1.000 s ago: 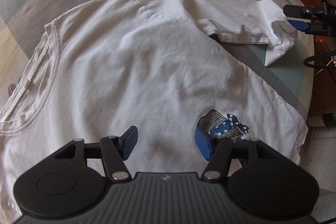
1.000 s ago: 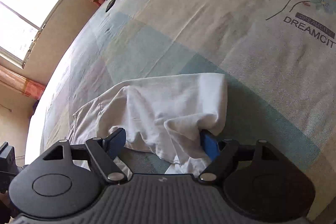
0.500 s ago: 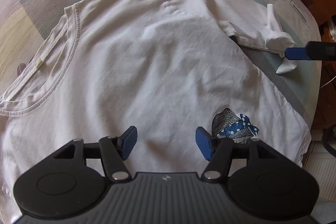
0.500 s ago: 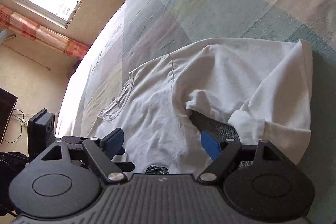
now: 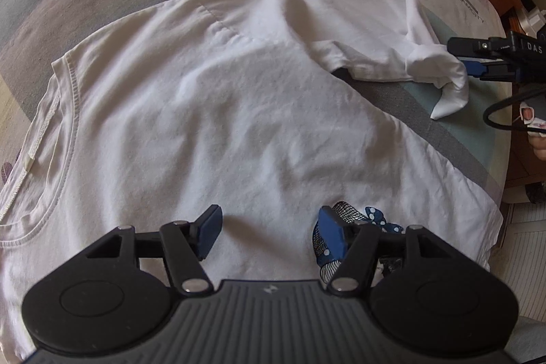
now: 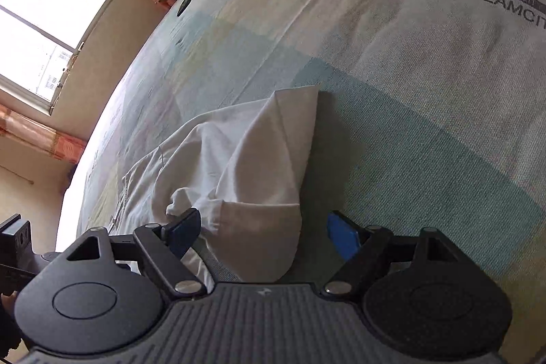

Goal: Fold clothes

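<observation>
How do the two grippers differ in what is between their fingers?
The left gripper hangs above the flat body of the white T-shirt, its gap bare. The right gripper has the bunched sleeve between its fingers, at the shirt's edge. Both are open, with blue pads.

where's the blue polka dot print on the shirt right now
In the left wrist view the blue polka-dot print sits on the white t-shirt, low and right of centre, partly hidden behind the left tongs' right finger.
</observation>
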A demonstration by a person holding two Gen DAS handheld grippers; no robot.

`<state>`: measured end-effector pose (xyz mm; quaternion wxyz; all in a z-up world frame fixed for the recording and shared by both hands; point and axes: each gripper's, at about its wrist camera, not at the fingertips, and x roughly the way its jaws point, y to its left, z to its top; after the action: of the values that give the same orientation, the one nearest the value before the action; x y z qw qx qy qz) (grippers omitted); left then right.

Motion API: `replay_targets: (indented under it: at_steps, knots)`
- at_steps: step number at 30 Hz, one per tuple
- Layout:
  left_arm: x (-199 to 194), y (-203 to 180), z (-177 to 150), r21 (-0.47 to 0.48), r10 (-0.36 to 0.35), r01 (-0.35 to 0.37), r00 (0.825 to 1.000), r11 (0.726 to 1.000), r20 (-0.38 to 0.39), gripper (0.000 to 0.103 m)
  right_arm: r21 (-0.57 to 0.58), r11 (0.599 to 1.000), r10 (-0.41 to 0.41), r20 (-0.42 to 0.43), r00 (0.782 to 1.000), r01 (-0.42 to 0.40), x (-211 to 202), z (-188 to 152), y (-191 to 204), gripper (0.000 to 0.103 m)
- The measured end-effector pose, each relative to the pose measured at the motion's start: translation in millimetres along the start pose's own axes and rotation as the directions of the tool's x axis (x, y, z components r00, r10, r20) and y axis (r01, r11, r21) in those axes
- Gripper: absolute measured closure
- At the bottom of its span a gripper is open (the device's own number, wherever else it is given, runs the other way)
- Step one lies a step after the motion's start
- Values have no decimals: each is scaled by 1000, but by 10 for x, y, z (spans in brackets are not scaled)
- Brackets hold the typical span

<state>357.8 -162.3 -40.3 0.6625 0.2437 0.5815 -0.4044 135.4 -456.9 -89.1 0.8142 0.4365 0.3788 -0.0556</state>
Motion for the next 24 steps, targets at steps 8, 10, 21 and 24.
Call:
replay_targets:
  at_steps: [8,10,21,24]
  knots:
    - [19,-49,40,22,-7,7,1000,1000,-16,40,-100,994,45,-68,997,-51,-54,-163,383,18]
    - [14,-36,43,14,-12,12,1000,1000,-13,40,-147,988,36,-71,997,-46,-112,-235,494,18]
    - [-46,32,-103,27,5,-5,1000,1000,-25,39,-285,958,-22,1,1000,22,89,-3,544,18]
    - [-50,100,-182,3,9,-9,999,1000,-37,39,-297,953,40,-63,997,-57,137,-52,688,18]
